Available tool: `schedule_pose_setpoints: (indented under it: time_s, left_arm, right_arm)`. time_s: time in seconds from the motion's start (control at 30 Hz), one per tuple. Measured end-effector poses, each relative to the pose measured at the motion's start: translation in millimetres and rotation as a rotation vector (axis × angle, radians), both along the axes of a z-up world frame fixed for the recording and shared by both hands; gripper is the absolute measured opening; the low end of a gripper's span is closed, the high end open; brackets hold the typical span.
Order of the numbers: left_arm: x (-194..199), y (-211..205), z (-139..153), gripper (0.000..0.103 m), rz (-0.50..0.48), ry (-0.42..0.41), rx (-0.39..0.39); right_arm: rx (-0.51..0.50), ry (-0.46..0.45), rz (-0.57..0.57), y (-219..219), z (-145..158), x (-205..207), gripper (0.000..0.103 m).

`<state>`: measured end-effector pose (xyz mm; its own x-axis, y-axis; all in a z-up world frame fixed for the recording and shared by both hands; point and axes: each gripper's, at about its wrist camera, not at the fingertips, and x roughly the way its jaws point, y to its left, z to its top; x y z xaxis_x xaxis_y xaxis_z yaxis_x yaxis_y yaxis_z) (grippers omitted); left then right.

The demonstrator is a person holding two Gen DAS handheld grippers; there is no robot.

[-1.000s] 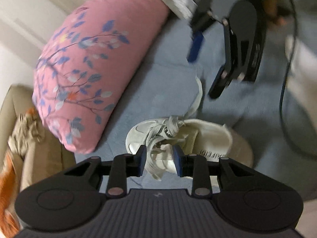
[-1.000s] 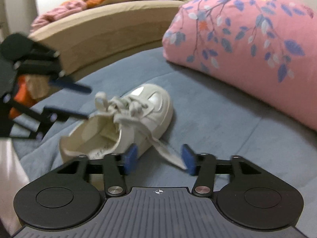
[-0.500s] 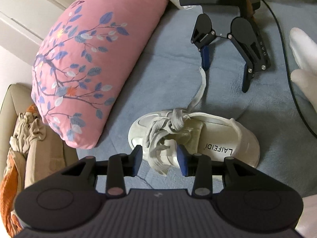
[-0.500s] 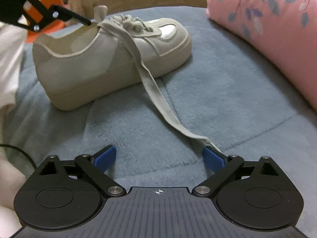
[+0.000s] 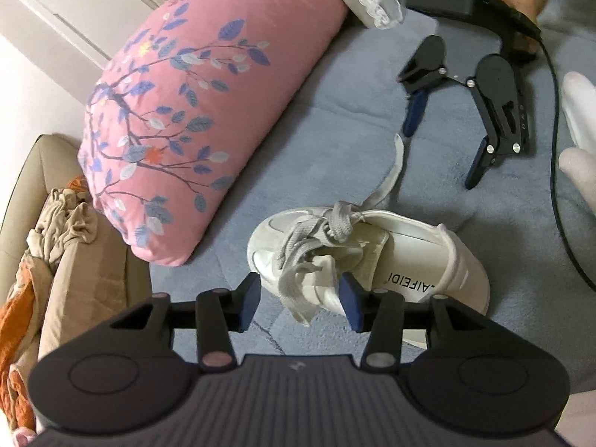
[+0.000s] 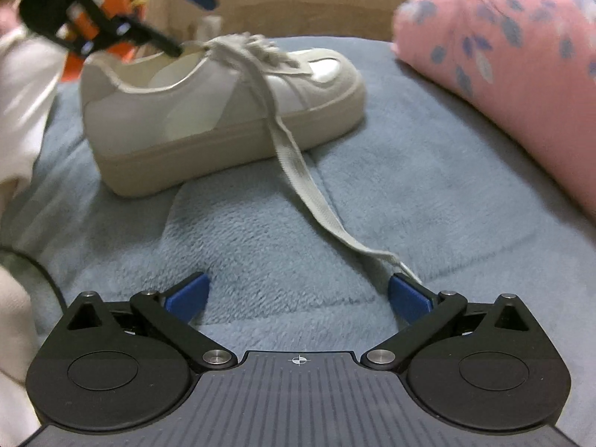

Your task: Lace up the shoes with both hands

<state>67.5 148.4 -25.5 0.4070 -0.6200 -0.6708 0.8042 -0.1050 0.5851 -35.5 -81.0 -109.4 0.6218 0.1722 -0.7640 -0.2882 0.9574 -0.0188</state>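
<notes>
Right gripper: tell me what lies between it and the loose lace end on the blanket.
Nothing visible does. The right gripper is open and low over the blue blanket, and the lace end lies just ahead of its right-hand pad, trailing from the white shoe. Only bare blanket separates them.

Soft, even indoor light, strong fisheye bending at edges, motion blur in the right view.

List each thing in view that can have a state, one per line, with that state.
shoe: upright on the blanket, untied.
long lace end: loose, trailing across the blanket, held by neither gripper.
short lace end: hanging loose over the shoe's side.
left gripper: open.
right gripper: open wide.
</notes>
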Motion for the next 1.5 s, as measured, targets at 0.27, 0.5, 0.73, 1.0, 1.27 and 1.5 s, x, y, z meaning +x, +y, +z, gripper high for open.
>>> schedule_pose_setpoints:
  time_s: [0.27,0.5,0.73,1.0,1.27,1.5]
  left_arm:
    - [10,16,23,0.066,0.166,0.138,-0.109]
    - [6,-1,64,0.081,0.447,0.328,-0.188]
    - [-7,-4,94,0.096,0.573,0.395,-0.242]
    - [-20,-7,95,0.102,0.620,0.444,-0.206]
    - [-30,-5,99,0.102,0.624,0.404,-0.233]
    - [-27,-7,94,0.102,0.619,0.467,-0.206]
  right_arm:
    - [0.012,-0.065,-0.074,-5,-2,-21,0.103]
    - [0.018,-0.057,-0.076,-6,-4,-16,0.103]
    - [0.019,-0.056,-0.077,-5,-4,-16,0.103]
    - [0.018,-0.056,-0.079,-4,-4,-16,0.103]
    - [0.016,-0.055,-0.079,-4,-3,-16,0.103]
    - [0.016,-0.055,-0.079,-4,-3,-16,0.103]
